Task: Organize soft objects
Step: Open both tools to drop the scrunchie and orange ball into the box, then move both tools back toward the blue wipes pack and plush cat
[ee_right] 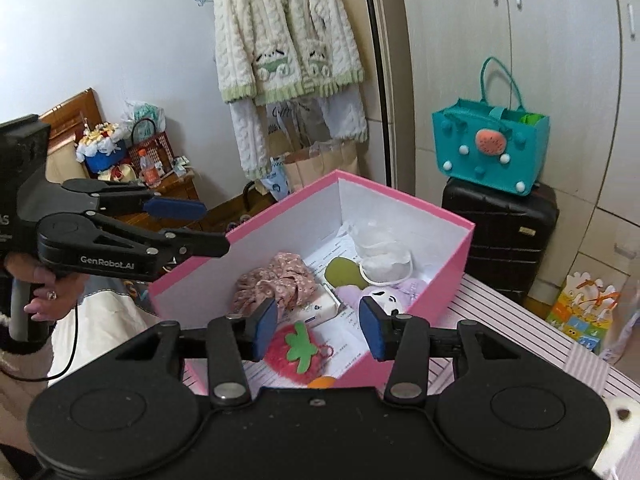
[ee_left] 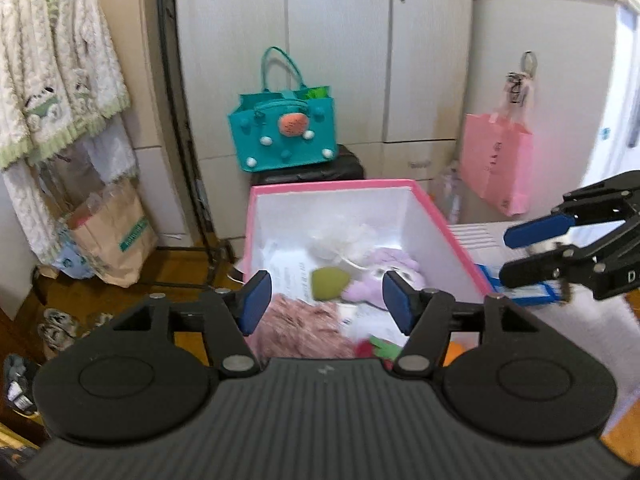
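Left gripper (ee_left: 325, 300): black two-finger tool with blue pads, jaws spread wide and nothing held, poised above the near end of a pink cardboard box with white interior (ee_left: 448, 224). Right gripper (ee_right: 318, 330): same pattern, jaws likewise parted and empty, held over the box's near corner. Box contents, as seen from the right wrist view: a crumpled pink floral fabric piece (ee_right: 276, 280) at the left; a red plush strawberry with green felt leaf (ee_right: 294, 354) at the near end, just beside a small white tissue pack (ee_right: 316, 310); a lilac plush toy with white face (ee_right: 384, 298) at the right; an olive-green oval soft item (ee_right: 342, 272) in the middle; a white gauzy bundle with cord loop (ee_right: 378, 252) toward the far end, all on printed paper sheets. The box is set on a pink striped cloth surface (ee_right: 520, 344). Behind it a teal felt handbag with pompoms (ee_right: 490, 148) is seen atop a black hard-shell suitcase (ee_right: 500, 236).
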`<state>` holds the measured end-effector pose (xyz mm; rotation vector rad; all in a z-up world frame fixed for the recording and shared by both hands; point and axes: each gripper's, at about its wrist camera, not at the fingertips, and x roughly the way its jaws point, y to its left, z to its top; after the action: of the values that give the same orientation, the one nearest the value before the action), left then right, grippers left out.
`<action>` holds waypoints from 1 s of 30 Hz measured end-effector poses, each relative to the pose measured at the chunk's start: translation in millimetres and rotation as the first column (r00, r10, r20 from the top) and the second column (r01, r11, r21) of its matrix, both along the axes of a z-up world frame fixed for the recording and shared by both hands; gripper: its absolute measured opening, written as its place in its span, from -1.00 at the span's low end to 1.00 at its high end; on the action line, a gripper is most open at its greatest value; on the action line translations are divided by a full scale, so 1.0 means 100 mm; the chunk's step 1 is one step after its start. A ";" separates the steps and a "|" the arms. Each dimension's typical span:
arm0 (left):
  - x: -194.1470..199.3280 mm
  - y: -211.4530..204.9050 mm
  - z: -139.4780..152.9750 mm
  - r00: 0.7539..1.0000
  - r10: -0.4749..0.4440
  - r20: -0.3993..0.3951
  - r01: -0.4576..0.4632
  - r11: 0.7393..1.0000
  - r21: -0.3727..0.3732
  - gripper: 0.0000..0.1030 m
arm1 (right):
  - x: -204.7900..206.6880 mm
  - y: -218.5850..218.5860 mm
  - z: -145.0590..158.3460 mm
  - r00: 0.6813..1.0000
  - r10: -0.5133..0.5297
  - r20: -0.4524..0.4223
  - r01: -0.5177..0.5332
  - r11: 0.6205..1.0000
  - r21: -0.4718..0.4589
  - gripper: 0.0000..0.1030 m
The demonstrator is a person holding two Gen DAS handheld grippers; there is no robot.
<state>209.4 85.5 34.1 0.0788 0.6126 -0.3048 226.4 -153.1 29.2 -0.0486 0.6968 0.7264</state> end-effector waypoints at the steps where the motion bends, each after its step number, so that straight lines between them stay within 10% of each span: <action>1: -0.05 0.00 0.03 1.000 -0.015 -0.012 0.015 1.000 -0.013 0.20 | -0.06 -0.04 0.04 1.000 0.000 0.006 0.000 1.000 0.003 0.02; 13: -0.72 -0.21 0.28 0.981 -0.166 -0.098 0.157 0.983 -0.089 0.39 | -0.75 -0.39 0.33 1.000 0.023 0.011 -0.023 0.999 0.033 0.12; 30: -1.33 -0.76 0.14 0.930 -0.310 -0.198 0.329 0.942 0.070 0.80 | -1.37 -0.85 0.11 0.997 -0.011 -0.071 0.009 1.000 -0.030 0.75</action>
<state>76.9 9.5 47.6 0.2532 0.8014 -0.6030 89.2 -238.1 40.7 -0.0465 0.7759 0.7110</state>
